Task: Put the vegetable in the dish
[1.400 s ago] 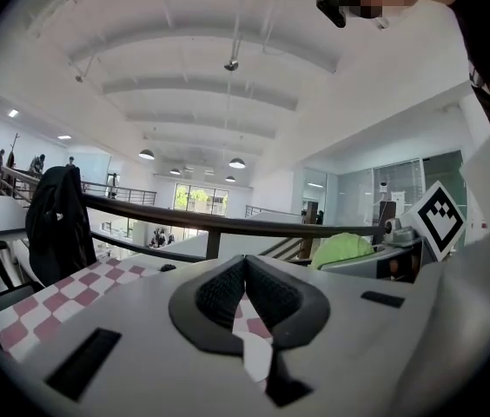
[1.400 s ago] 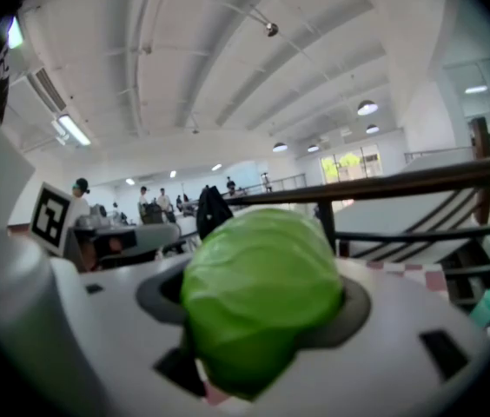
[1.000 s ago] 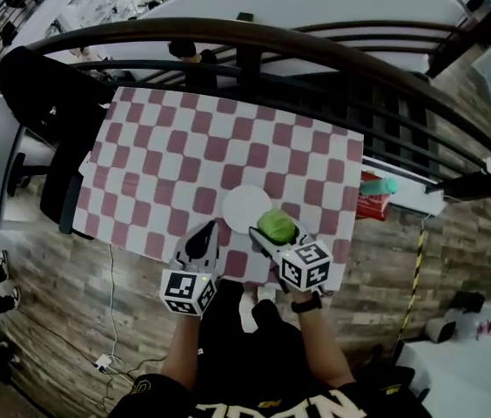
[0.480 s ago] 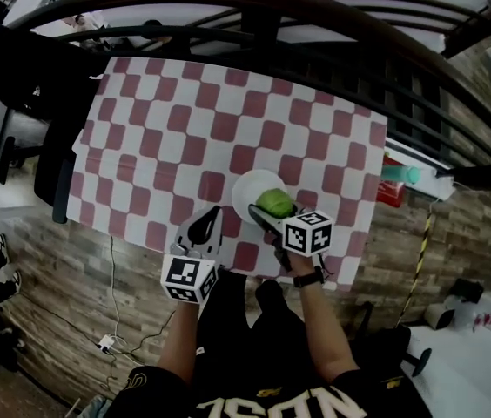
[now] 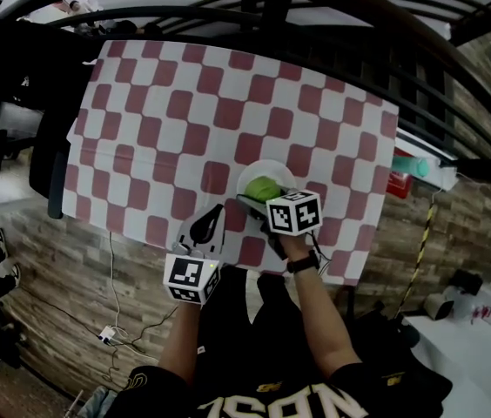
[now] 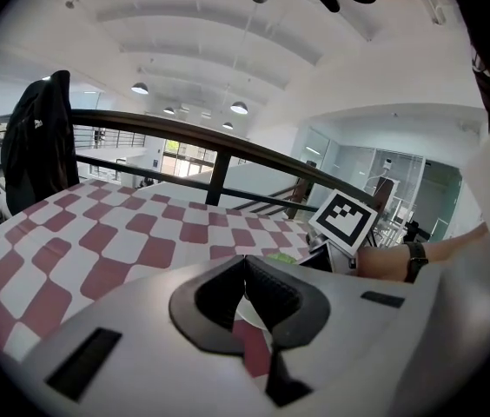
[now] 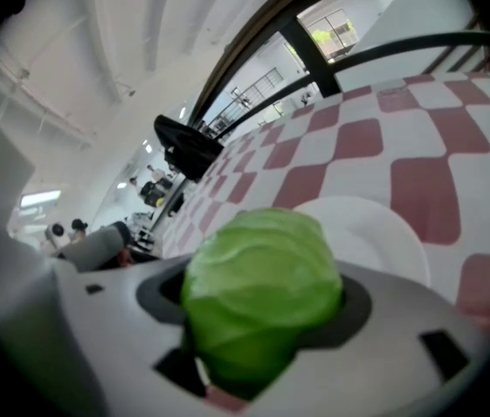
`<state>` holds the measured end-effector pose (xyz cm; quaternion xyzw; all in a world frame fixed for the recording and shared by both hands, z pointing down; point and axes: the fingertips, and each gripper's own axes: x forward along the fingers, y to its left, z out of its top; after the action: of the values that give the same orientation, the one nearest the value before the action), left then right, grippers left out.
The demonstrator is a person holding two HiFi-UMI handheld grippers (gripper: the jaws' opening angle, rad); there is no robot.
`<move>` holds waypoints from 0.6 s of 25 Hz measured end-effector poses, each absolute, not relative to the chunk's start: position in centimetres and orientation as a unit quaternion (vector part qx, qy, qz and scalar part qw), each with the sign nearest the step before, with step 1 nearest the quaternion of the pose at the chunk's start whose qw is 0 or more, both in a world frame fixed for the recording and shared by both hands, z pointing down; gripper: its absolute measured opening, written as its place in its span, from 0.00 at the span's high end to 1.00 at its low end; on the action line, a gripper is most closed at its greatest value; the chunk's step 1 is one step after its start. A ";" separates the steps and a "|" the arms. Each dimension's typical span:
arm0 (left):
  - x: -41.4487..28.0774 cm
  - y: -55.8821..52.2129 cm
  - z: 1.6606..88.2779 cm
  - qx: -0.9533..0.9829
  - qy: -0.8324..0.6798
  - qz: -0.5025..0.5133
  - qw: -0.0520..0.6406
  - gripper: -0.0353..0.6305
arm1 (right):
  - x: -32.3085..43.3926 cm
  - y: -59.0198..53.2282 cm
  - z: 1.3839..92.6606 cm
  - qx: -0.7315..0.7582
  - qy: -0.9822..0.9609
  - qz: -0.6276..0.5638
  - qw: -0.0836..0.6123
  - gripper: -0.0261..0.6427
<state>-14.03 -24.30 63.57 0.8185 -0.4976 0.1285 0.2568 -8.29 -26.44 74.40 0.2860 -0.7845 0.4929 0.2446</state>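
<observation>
One vegetable (image 7: 262, 289), one dish (image 7: 375, 228), two grippers – all over a single table (image 5: 167, 111) with a red-and-white checked cloth. The vegetable is a pale green cabbage head, close to a ball, its surface glossy and creased into leaf folds; it is too round to show a long axis or a pointing end. The right gripper (image 5: 257, 197) clasps it between its dark jaws, above the near side of the dish – a plain white, smooth, round plate. The left gripper (image 6: 246, 263) hangs just beside the dish, jaws pressed together on nothing.
</observation>
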 end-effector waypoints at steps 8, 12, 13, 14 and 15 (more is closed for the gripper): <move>-14.3 -24.1 64.3 0.817 -0.496 0.125 0.266 0.91 | -8.8 -26.7 75.0 0.274 -0.769 0.515 0.261 0.49; -14.0 -23.9 64.5 0.817 -0.493 0.123 0.271 0.91 | -8.3 -26.8 75.0 0.284 -0.771 0.476 0.313 0.48; -14.0 -23.8 64.6 0.818 -0.492 0.123 0.273 0.91 | -8.2 -26.9 75.0 0.288 -0.771 0.470 0.319 0.47; -13.9 -23.7 64.7 0.818 -0.491 0.123 0.275 0.92 | -8.0 -27.0 75.0 0.293 -0.771 0.466 0.321 0.46; -13.9 -23.6 64.7 0.818 -0.490 0.124 0.276 0.91 | -7.9 -27.1 75.0 0.299 -0.770 0.464 0.320 0.45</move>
<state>-13.89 -23.59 64.74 0.8177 -0.4896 0.1236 0.2765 -7.87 -27.14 74.98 0.2988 -0.7698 0.4641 0.3204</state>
